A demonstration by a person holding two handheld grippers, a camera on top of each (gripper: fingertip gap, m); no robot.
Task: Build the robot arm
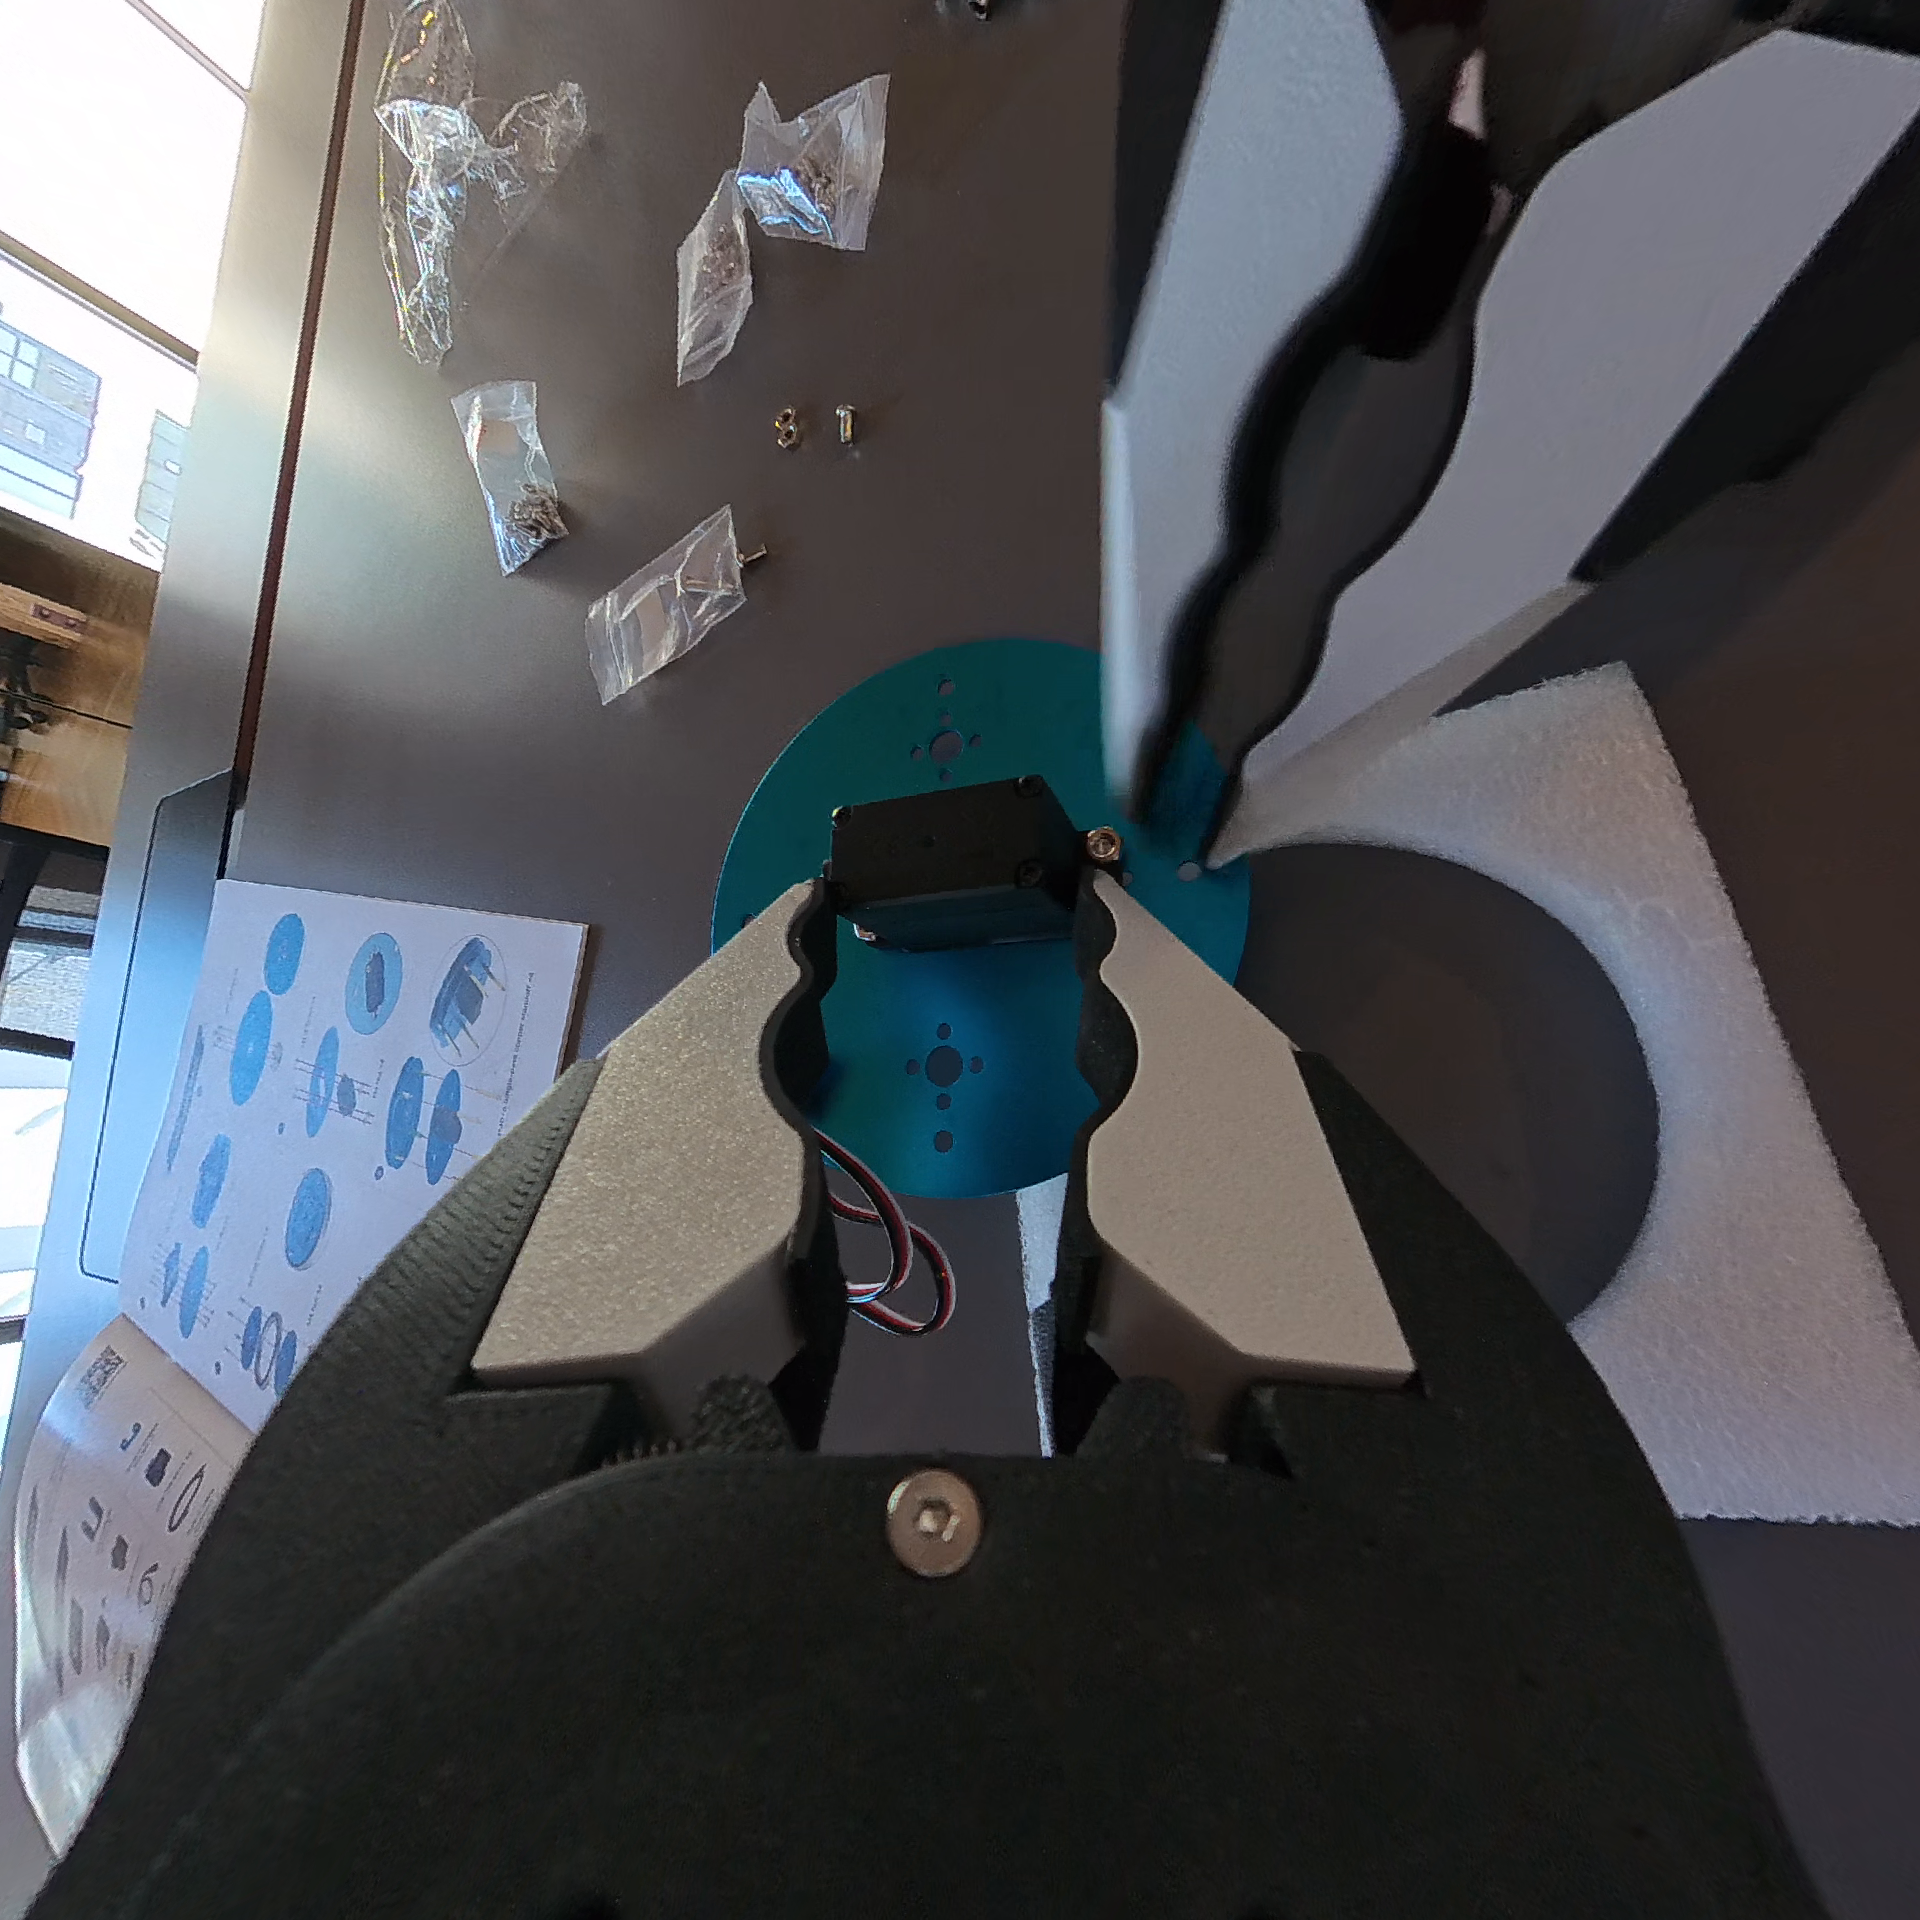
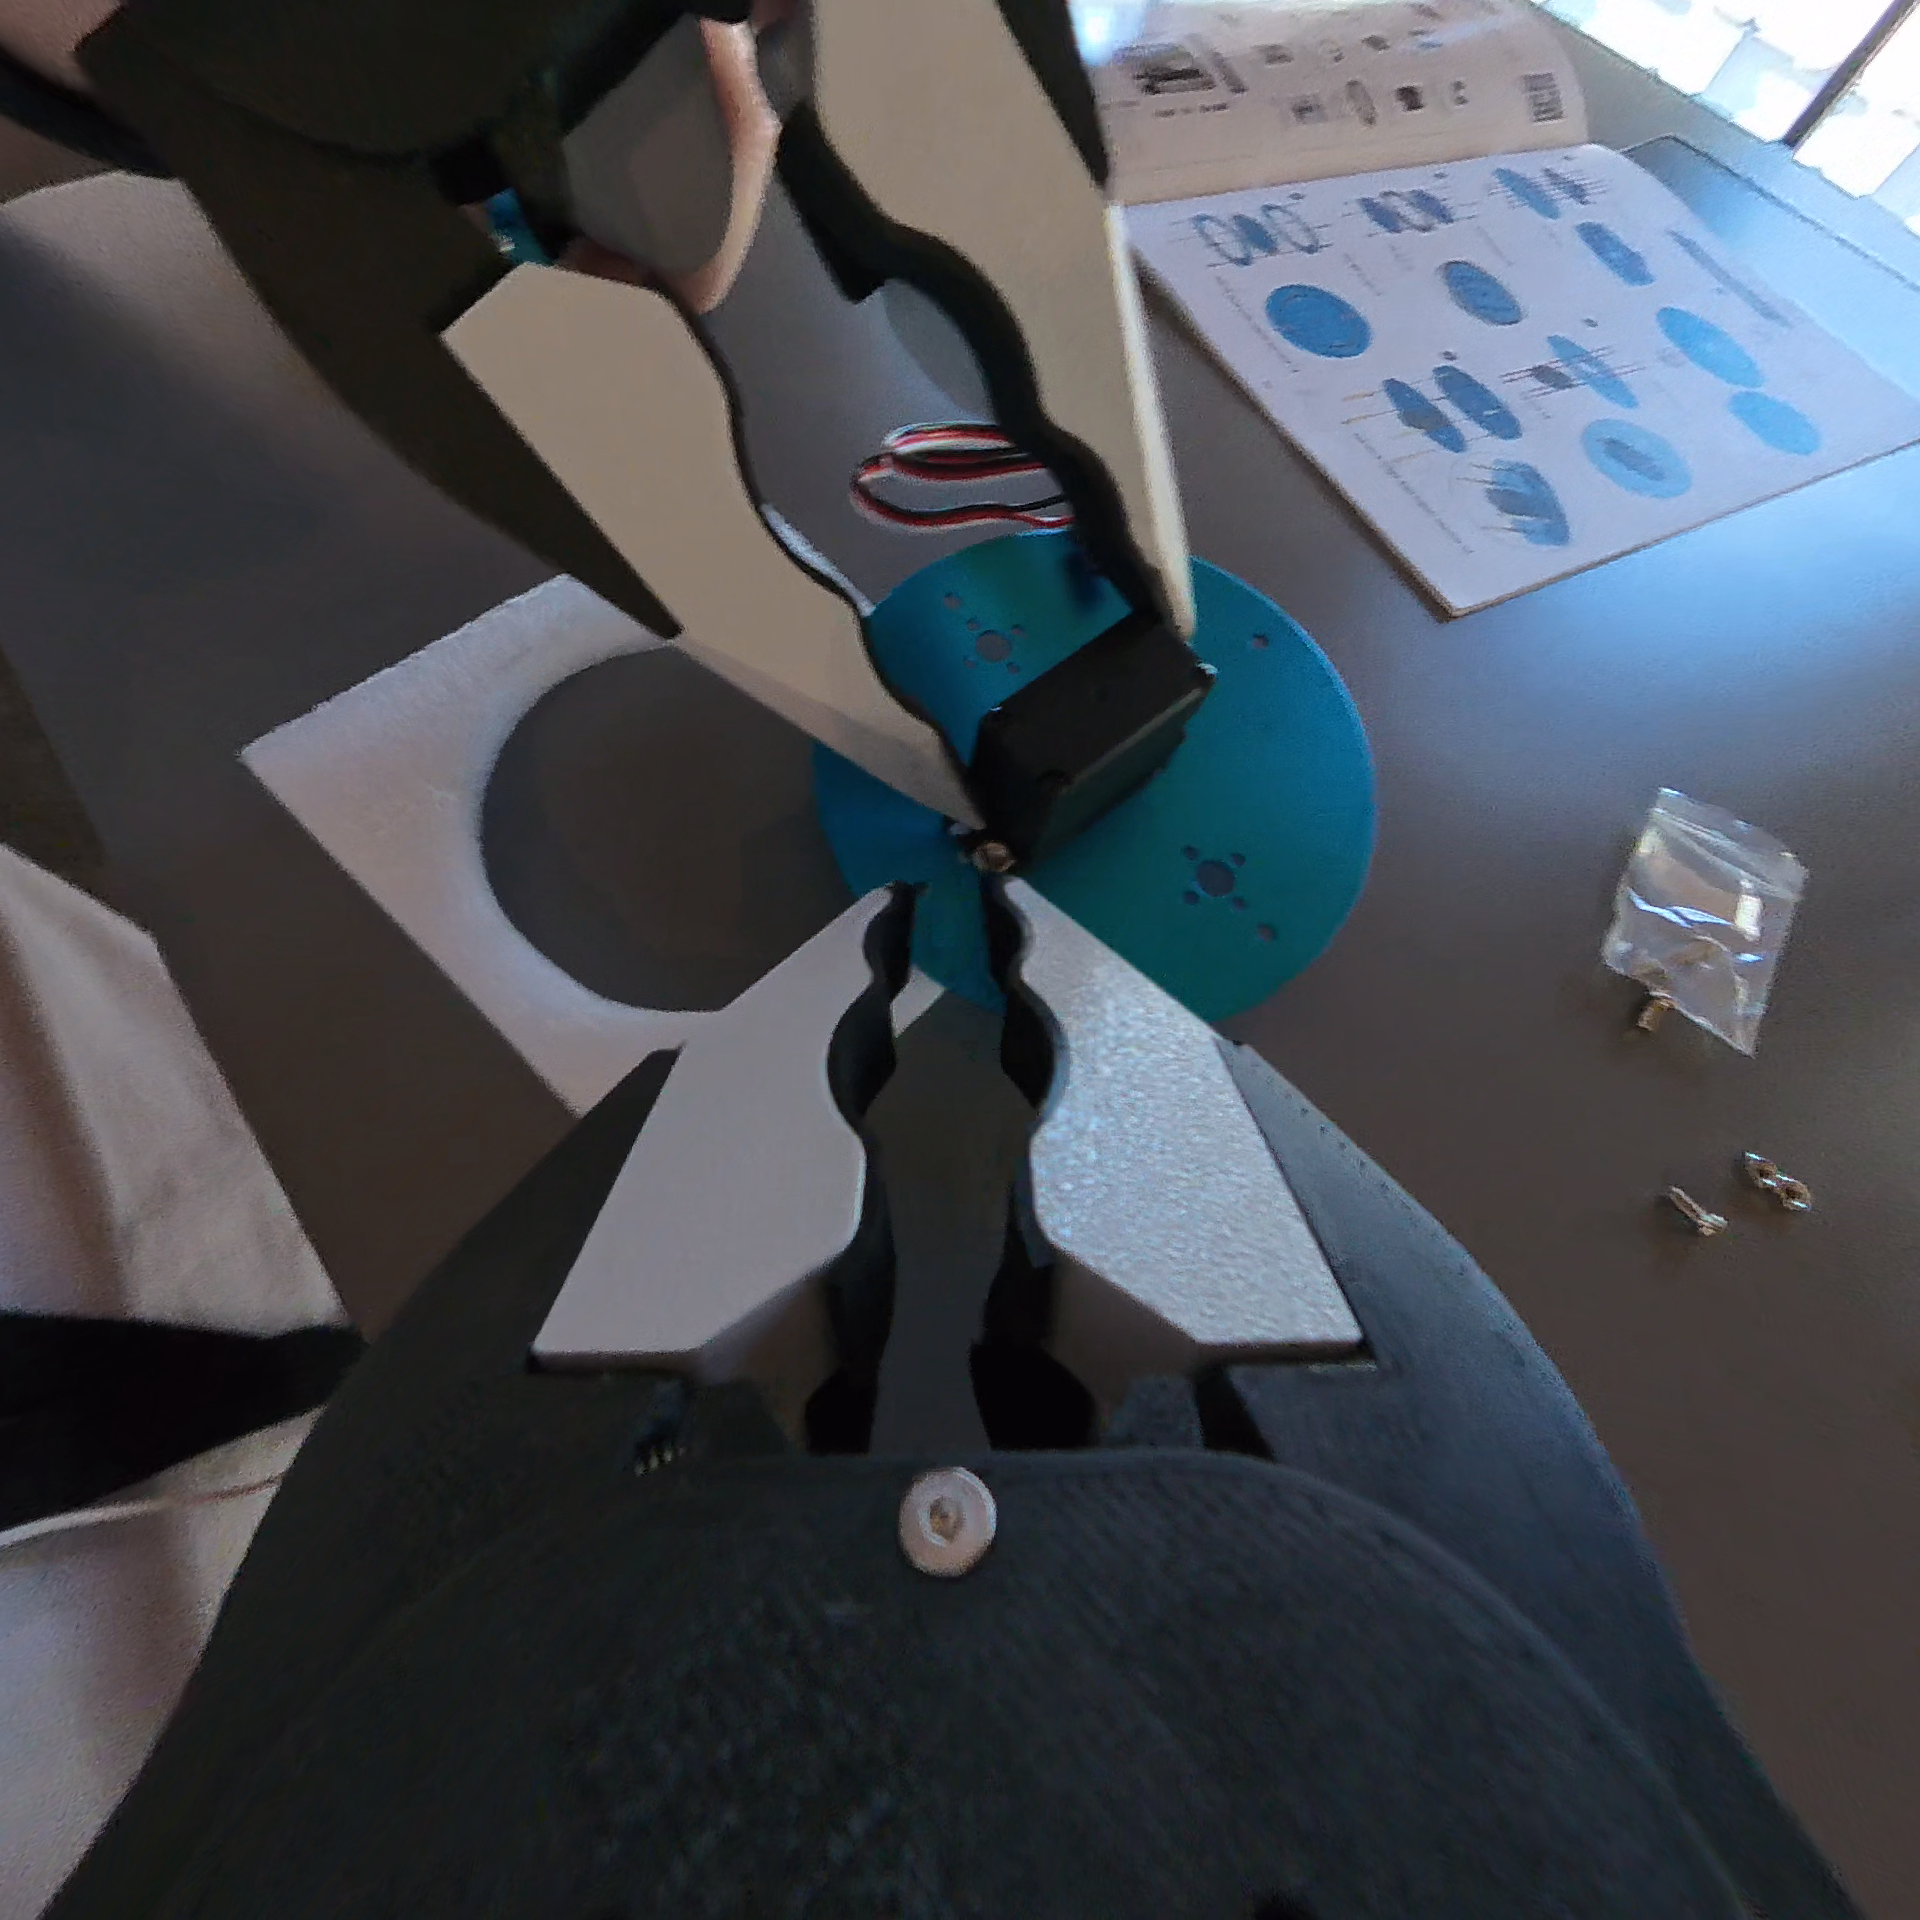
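One black box-shaped servo (image 1: 940, 868) is clamped by L gripper (image 1: 951, 894); R gripper (image 2: 951, 883), slightly parted & empty, is poised just beside its brass corner screw (image 2: 992, 854).

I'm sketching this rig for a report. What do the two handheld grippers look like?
Both look alike. The left gripper has a rounded black textured body with a silver hex screw at its centre and two pale grey angular fingers lined with wavy black pads. The right gripper has the same build, and a black strap runs beside it.
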